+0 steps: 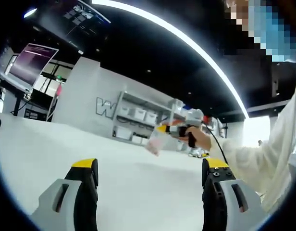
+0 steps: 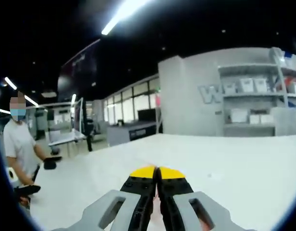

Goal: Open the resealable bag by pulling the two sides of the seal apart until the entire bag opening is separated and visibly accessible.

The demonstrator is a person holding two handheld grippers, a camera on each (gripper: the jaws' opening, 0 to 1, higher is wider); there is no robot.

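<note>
Across the left gripper view, a broad white table point(image 1: 114, 159) is spread from the near edge to a far edge that slopes down toward the right. At the bottom, the left gripper point(image 1: 150, 175) is seen with its two yellow-tipped jaws set wide apart and nothing held between them; plain white surface lies in the gap. Much free room is left on the table ahead and to the left. Beyond the far edge, a grey wall with shelving point(image 1: 138, 120) and pale bins is seen, and a monitor point(image 1: 30, 62) is mounted at upper left. Toward the right, above the table, the right gripper point(image 1: 162, 129) is held up by a person's hand point(image 1: 198, 138), a white sleeve point(image 1: 263, 159) trailing off to the right edge. From its tip the resealable bag point(image 1: 155, 143) hangs, clear and pinkish, its long axis running downward toward the table, well clear of the surface. Whether the seal is parted cannot be told at this size.

Along the bottom of the right gripper view, the right gripper point(image 2: 157, 173) is seen with its yellow tips pressed together; a thin pinkish strip of the resealable bag point(image 2: 158, 214) is caught in the slit between the jaws, running lengthwise along them. Ahead, the white table point(image 2: 234, 163) is open to its far edge. A bystander point(image 2: 18, 144) in a white shirt stands at far left, beside the table's left edge, and the shelving point(image 2: 256, 103) rises at right
</note>
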